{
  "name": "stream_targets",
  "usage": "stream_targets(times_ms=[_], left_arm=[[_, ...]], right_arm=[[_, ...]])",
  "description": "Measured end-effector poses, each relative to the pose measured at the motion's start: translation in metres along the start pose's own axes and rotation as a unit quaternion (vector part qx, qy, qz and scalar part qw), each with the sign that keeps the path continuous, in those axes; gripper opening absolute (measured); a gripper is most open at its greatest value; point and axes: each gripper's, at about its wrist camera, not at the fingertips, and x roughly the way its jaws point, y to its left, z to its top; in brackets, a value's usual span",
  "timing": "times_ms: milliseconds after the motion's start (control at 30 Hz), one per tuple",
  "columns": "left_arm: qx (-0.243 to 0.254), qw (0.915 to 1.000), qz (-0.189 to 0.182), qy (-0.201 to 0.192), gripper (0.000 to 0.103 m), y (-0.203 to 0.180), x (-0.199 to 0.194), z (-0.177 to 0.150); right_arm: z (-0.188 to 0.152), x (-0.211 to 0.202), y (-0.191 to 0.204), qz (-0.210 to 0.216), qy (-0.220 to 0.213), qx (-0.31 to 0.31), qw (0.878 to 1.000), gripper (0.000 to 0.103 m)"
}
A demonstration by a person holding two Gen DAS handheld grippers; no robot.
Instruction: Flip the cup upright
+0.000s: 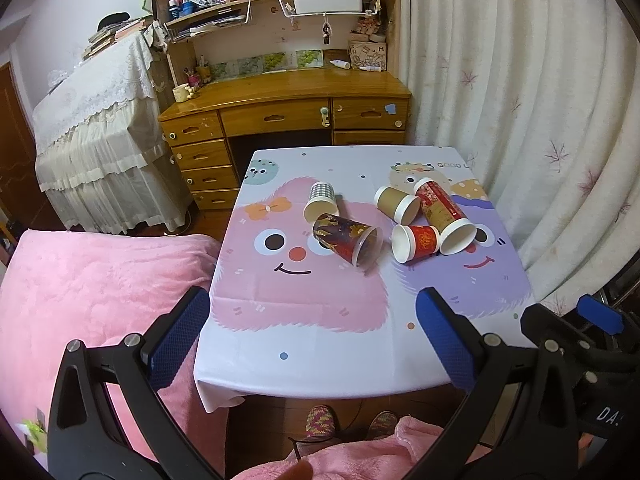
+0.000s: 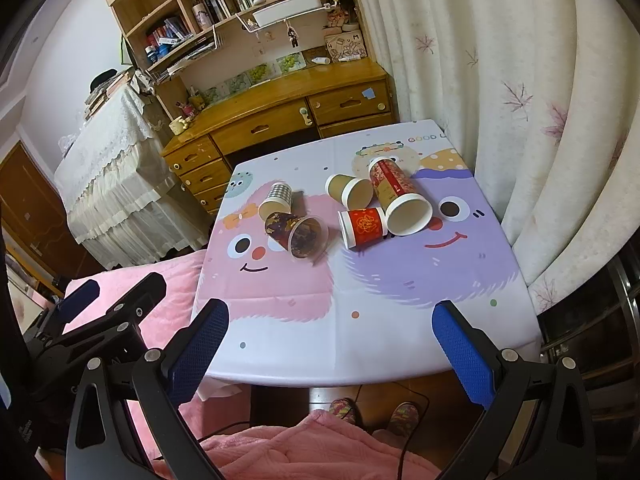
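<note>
Left gripper (image 1: 312,340): jaws wide, empty, hovering over the near table edge. Right gripper (image 2: 330,338): likewise wide, empty. Table (image 1: 320,368): carries 5 cups, all on their sides, mid-to-far area. Nearest item: dark floral cup (image 1: 347,241), left of centre, mouth facing near-right, touching the checked cup (image 1: 320,200) behind it. I judge it the easiest first target: I would close across its sidewall near the base, lightly to avoid crushing, then rotate mouth-up clear of its neighbour.

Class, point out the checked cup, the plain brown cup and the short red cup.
Checked cup (image 1: 322,193), left wrist view, patterned side wall.
Plain brown cup (image 2: 337,185), right wrist view, brown side wall.
Short red cup (image 2: 366,226), right wrist view, red side wall.
</note>
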Motion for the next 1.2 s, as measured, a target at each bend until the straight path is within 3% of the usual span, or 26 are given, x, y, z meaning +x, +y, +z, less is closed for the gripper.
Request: stream_targets(times_ms=[567,867,967,1200], left_arm=[[0.028,0.9980,-0.057,0.001,0.102,0.033,0.015,0.010],[0.026,0.9917,-0.124,0.018,0.102,0.061,0.030,0.011],[0.019,0.9887,-0.148,0.018,0.102,0.071,0.039,0.012],[0.058,0.9924,-0.107,0.018,0.102,0.074,0.072,0.016]], right_arm=[[-0.011,0.004,0.021,-0.018,-0.013,0.041,0.999,0.103],[-0.015,0.006,0.050,-0.050,-0.016,0.050,0.997,0.103],[-0.018,0.004,0.062,-0.070,-0.037,0.039,0.996,0.103],[-0.015,0.020,0.074,-0.085,-0.069,0.012,0.994,0.103]])
